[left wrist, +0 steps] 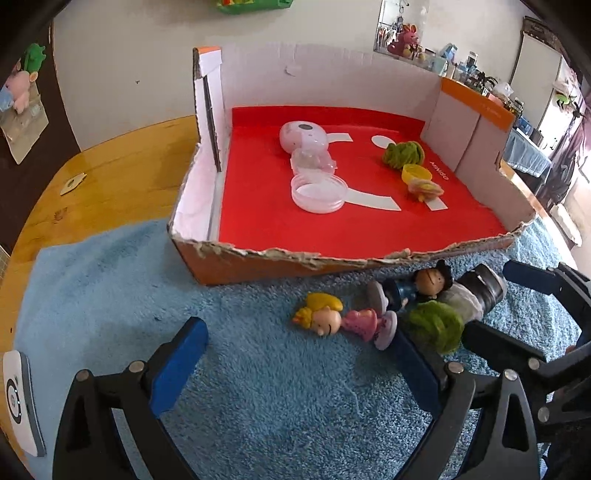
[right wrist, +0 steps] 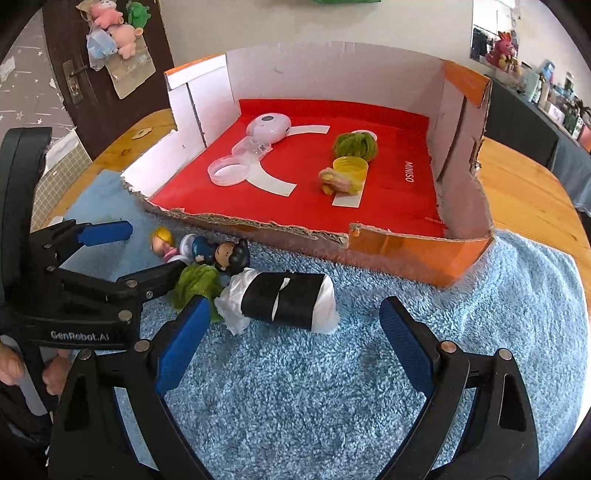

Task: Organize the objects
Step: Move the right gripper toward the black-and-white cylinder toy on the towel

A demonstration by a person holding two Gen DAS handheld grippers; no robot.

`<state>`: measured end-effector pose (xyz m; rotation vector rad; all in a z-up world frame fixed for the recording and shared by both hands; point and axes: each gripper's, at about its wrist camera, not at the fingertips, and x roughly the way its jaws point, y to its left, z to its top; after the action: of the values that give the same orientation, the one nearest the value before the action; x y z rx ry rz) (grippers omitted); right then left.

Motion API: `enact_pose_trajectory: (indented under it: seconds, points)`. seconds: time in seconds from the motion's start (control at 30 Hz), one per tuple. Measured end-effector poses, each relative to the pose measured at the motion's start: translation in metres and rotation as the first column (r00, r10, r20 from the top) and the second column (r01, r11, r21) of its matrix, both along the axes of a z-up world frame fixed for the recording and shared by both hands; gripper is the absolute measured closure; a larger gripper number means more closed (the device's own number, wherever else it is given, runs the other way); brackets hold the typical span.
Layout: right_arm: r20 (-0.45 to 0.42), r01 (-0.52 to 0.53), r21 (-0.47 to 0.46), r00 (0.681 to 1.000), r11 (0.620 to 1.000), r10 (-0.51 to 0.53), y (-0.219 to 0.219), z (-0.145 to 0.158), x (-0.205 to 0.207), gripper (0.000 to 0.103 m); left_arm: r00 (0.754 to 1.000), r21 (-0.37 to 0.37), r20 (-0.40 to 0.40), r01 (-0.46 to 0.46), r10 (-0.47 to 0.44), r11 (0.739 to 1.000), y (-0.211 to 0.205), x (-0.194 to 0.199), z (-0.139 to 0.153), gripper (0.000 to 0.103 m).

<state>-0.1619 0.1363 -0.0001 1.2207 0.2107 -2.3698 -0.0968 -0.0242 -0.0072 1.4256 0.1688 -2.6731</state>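
Hovering wide open over the blue fluffy mat point(right wrist: 369, 387), the right hand-held gripper point(right wrist: 295, 332) has nothing between its blue pads, and the black-and-white roll point(right wrist: 288, 302) lies just ahead of them. Over on the other side, the left hand-held gripper point(left wrist: 299, 354) is spread wide too, gripping nothing, with the blonde figurine point(left wrist: 332, 319) lying on the mat between its fingers. Beside her lie the dark-haired figurine point(left wrist: 417, 286) and a green fuzzy tuft point(left wrist: 439, 325), all bunched with the roll. Beyond them sits the torn cardboard box point(right wrist: 406, 254), red-floored, holding a pink gadget point(right wrist: 267, 127), a clear lid point(right wrist: 229, 171), a yellow cup point(right wrist: 351, 166) and another green tuft point(right wrist: 354, 144). Mat and box rest on a wooden tabletop point(right wrist: 528, 192). Further out: pale wall, dark door hung with plush toys point(right wrist: 114, 26), cluttered shelves at right.
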Motion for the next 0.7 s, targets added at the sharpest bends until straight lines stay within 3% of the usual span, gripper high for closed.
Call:
enact_pose_trajectory:
  seconds: [0.27,0.33,0.5,0.7]
  points:
    - [0.0,0.009,-0.003,1.0,1.0,-0.009,-0.0001,-0.0022,-0.0028,0.01,1.0,-0.008,0.0,-0.007,0.007,1.0,0.0008,-0.0008,-0.0004,0.005]
    - [0.004,0.006,-0.01,1.0,1.0,-0.006,0.0003,-0.0021,-0.0027,0.014,1.0,-0.003,-0.002,-0.008,0.008,1.0,0.0006,-0.0006,-0.0002,0.006]
    - [0.012,-0.022,-0.017,1.0,1.0,0.022,-0.0034,-0.0023,0.0011,0.043,1.0,0.011,-0.016,-0.012,0.013,1.0,0.0009,0.003,0.0021,0.014]
    - [0.0,-0.025,-0.01,1.0,1.0,0.025,-0.0044,-0.0005,0.0048,0.045,0.999,0.014,-0.029,-0.029,0.029,0.999,-0.0016,0.0078,0.0048,0.031]
